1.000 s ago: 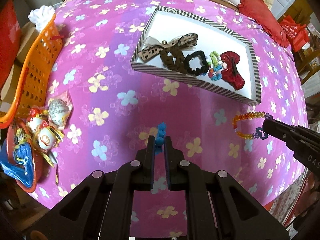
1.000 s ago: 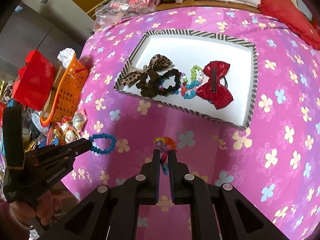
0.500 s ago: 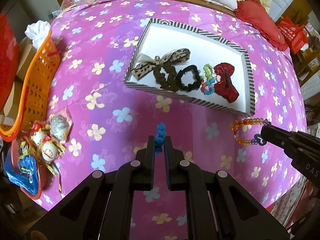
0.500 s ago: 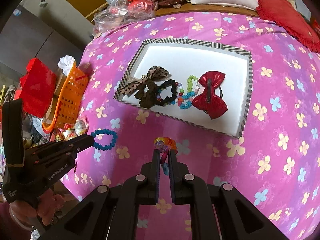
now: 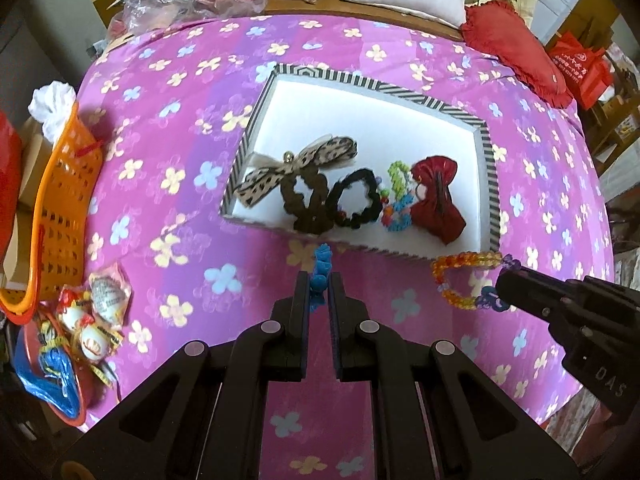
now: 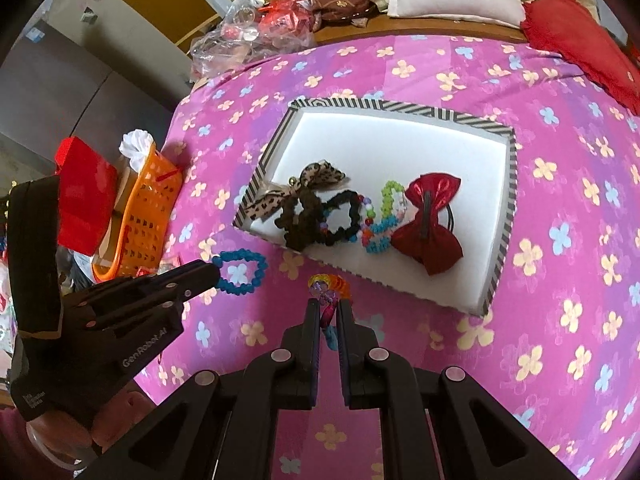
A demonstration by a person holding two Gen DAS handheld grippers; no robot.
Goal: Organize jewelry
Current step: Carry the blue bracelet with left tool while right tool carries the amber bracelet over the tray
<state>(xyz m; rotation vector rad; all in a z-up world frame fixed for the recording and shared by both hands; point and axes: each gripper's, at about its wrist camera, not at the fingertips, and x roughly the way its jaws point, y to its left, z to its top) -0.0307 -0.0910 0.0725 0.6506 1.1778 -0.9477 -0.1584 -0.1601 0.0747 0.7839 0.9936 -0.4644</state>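
**Both tongs loaded, short of tray**

Left tongs (image 5: 319,289) clamp the blue bead bracelet (image 6: 240,272); its full loop shows only from the right wrist. Right tongs (image 6: 329,307) pinch the orange bead bracelet (image 5: 466,276), bunched and unclear there. Both hang near the striped tray (image 5: 494,184).

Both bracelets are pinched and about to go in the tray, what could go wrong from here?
1. The blue bracelet and the orange bracelet are each held by only a few beads, so either may slip out in transit.
2. The tray's near side is crowded with scrunchies and the red bow; a drop there may tangle.
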